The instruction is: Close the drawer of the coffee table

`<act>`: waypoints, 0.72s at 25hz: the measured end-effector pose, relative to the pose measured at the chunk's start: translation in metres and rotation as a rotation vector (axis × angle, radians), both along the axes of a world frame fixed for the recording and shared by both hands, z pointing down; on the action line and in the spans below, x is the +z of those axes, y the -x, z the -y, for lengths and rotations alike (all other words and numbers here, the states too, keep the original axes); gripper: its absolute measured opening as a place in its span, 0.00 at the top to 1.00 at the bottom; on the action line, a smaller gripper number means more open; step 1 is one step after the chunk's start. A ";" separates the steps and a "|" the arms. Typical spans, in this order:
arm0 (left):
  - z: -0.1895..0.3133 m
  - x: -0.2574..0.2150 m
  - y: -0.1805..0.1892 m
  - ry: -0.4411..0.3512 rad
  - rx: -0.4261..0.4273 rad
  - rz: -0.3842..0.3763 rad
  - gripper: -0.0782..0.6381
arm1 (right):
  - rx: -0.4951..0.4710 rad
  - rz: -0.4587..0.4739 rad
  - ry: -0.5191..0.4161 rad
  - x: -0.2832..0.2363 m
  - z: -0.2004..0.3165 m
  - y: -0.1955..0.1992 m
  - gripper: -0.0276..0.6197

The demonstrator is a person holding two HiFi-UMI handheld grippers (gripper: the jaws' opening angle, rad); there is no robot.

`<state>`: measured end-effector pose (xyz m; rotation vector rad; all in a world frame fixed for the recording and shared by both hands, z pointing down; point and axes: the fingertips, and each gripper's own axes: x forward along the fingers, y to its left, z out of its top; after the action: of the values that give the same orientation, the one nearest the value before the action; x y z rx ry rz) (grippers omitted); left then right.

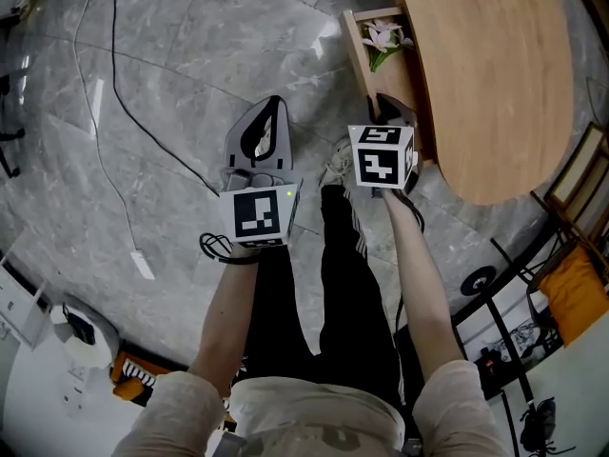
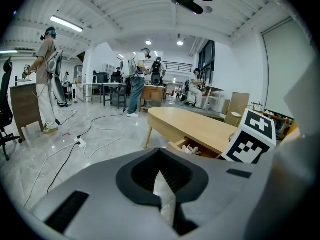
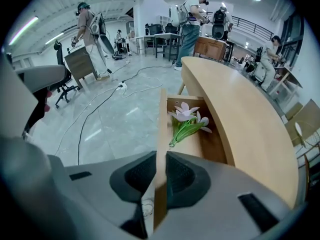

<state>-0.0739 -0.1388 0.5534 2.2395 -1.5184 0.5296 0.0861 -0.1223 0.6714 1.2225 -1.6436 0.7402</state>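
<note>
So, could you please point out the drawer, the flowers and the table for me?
drawer [image 3: 161, 129]: right gripper view, on its front panel's top edge.
flowers [image 3: 185, 112]: right gripper view, on the pale blooms.
table [image 3: 240, 111]: right gripper view, on the bare wooden top.

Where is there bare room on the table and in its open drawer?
The table top is bare wherever it shows. In the drawer, bare floor lies between the flowers and the right gripper clamped on its front panel. The far end is crowded by the flowers.
</note>
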 end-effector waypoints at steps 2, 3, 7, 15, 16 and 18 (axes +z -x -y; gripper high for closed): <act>0.000 0.000 -0.002 -0.002 0.012 0.003 0.88 | 0.017 -0.024 -0.011 -0.001 0.004 -0.013 0.85; 0.000 0.001 -0.002 0.000 0.014 0.004 0.88 | 0.033 -0.036 -0.017 -0.001 0.006 -0.019 0.85; 0.000 0.003 -0.002 0.011 0.006 0.006 0.88 | 0.113 -0.083 -0.042 -0.003 0.010 -0.039 0.85; -0.002 0.001 -0.013 0.013 0.054 0.000 0.88 | 0.499 -0.110 -0.071 -0.007 0.006 -0.045 0.81; -0.002 0.001 -0.013 0.016 0.057 -0.001 0.88 | 0.556 -0.088 -0.093 -0.011 0.005 -0.045 0.80; -0.002 0.000 -0.014 0.019 0.075 0.004 0.88 | 0.684 -0.032 -0.138 -0.018 0.001 -0.045 0.89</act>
<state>-0.0602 -0.1368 0.5532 2.2888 -1.4299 0.5680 0.1316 -0.1233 0.6534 1.9207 -1.2528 1.0167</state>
